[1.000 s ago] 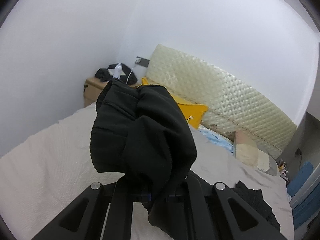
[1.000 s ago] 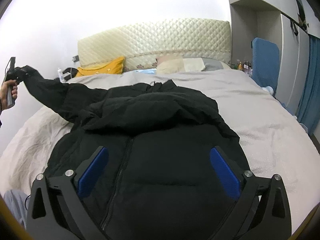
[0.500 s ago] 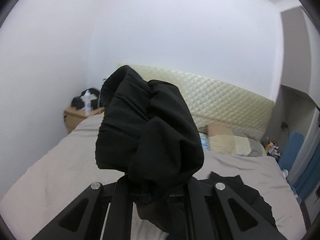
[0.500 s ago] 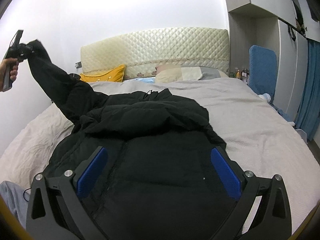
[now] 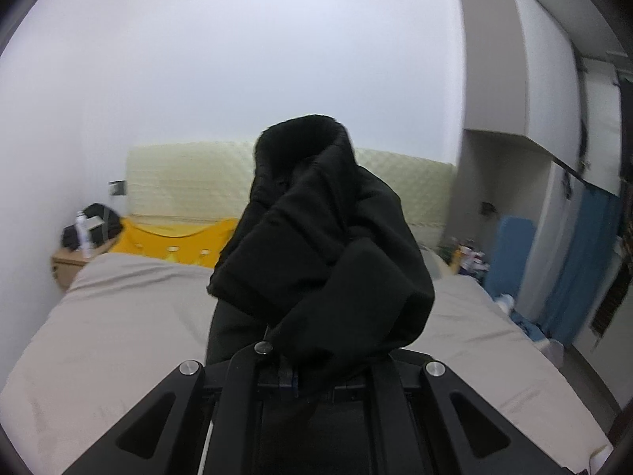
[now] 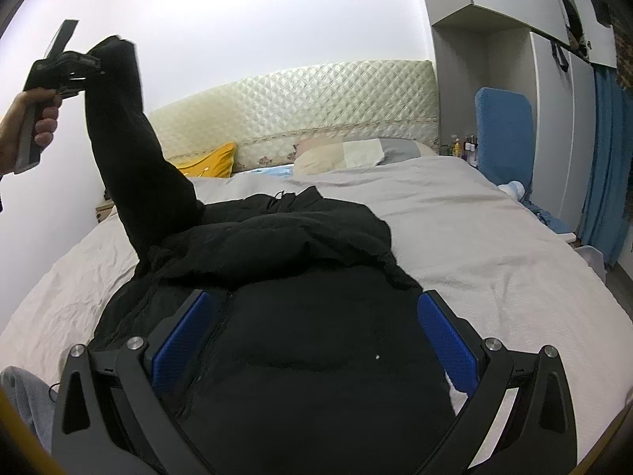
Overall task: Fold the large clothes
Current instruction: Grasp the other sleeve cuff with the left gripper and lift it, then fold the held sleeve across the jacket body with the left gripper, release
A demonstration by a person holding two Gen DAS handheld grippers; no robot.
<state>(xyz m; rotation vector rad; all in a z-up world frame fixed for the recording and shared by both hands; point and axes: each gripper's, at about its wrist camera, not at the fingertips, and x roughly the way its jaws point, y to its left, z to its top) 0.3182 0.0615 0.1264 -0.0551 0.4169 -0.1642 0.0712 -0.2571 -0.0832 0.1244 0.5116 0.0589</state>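
Note:
A large black padded jacket (image 6: pixel 300 316) lies front up on the bed (image 6: pixel 494 261). My left gripper (image 6: pixel 85 69) is shut on the cuff of its left sleeve (image 6: pixel 130 166) and holds it high above the bed's left side. In the left wrist view the bunched sleeve (image 5: pixel 324 253) hides the fingertips of the left gripper (image 5: pixel 292 368). My right gripper (image 6: pixel 312 336) is open, its blue pads (image 6: pixel 182 340) spread wide over the jacket's lower front, holding nothing.
A quilted cream headboard (image 6: pixel 316 107) stands at the back with a yellow pillow (image 6: pixel 209 160) and a striped pillow (image 6: pixel 356 152). A wooden nightstand (image 5: pixel 69 265) is at the back left. A blue chair (image 6: pixel 502 134) and wardrobe (image 6: pixel 554 118) are on the right.
My left gripper has lifted the sleeve from low beside the bed to high in the air and turned toward the headboard. The right gripper has stayed open over the jacket.

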